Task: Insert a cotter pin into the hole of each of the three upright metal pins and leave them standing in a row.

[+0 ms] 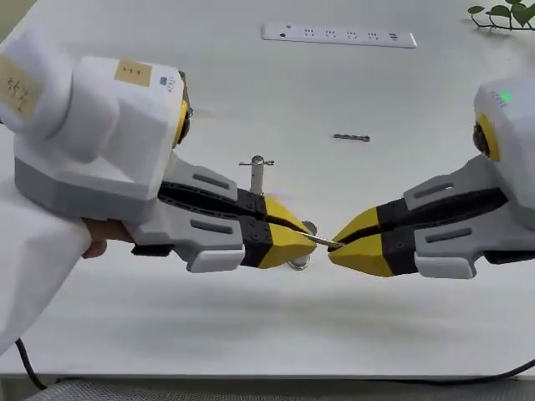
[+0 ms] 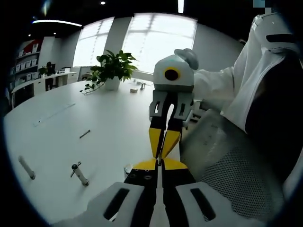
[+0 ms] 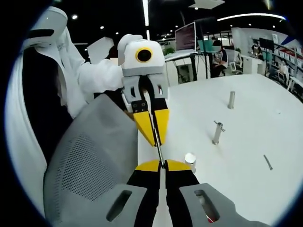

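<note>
White bench (image 1: pixel 251 75) below. Left gripper (image 1: pixel 309 237) and right gripper (image 1: pixel 333 248) tip to tip, both pinched tight on one thin cotter pin (image 1: pixel 322 241), just above a short metal pin (image 1: pixel 298 264). Behind, second metal pin (image 1: pixel 257 177), standing.

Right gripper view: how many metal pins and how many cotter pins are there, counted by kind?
Metal pins: 3
Cotter pins: 3 (1 loose on the table, 1 through the middle metal pin, 1 pinched at the jaw tips)
Total: 6
</note>
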Available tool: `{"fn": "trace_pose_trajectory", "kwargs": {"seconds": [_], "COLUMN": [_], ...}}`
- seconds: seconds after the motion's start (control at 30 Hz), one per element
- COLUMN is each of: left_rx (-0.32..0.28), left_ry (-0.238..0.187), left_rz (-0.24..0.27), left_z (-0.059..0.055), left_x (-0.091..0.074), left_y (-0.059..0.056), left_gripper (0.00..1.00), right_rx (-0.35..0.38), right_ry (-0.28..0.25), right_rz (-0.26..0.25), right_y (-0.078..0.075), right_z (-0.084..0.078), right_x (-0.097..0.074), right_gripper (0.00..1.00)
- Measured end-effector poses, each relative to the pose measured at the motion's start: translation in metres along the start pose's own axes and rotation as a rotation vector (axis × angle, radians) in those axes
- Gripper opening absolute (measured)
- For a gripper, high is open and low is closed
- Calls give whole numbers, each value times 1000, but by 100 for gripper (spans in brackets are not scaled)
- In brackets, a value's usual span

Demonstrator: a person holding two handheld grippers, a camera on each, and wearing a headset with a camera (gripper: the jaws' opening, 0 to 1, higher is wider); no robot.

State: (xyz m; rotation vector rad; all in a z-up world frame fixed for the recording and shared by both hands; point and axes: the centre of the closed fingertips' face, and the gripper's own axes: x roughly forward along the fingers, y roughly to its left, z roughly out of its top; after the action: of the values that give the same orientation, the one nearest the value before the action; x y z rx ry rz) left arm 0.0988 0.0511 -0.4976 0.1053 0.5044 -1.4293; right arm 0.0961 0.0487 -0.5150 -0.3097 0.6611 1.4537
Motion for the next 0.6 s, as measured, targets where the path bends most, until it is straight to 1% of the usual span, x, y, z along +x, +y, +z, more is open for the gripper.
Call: {"fn": "trace_pose_trajectory", "kwargs": {"seconds": [0.03, 0.1, 0.2, 0.27, 0.4, 0.43, 0.47, 0.5, 0.6], "left_rx": [16, 33, 24, 37, 42, 30, -11, -5, 37], "left_ry": [7, 33, 26, 36, 57, 52, 49, 49, 38], "left_rz": [0, 16, 6, 7, 11, 17, 16, 12, 20], "left_z": [-1, -6, -4, -4, -6, -5, -5, -5, -4], "left_x": [0, 0, 2, 4, 7, 7, 8, 7, 5], "left_y": [0, 2, -2, -4, -3, -3, -4, -3, 1], "left_gripper": [0, 0, 0, 0, 0, 0, 0, 0, 0], "right_rx": [-9, -8, -22, -29, -39, -39, -44, -44, -46], "right_ry": [1, -3, 2, 2, 5, 9, 12, 12, 14], "right_rz": [-5, 3, 8, 7, 6, 6, 4, 3, -2], "right_y": [-1, 0, 1, 2, 3, 3, 3, 2, 2], "right_z": [0, 1, 1, 2, 2, 2, 1, 1, 1], "right_x": [-1, -2, -2, -2, -3, -3, -4, -4, -6], "right_gripper": [0, 0, 0, 0, 0, 0, 0, 0, 0]}}
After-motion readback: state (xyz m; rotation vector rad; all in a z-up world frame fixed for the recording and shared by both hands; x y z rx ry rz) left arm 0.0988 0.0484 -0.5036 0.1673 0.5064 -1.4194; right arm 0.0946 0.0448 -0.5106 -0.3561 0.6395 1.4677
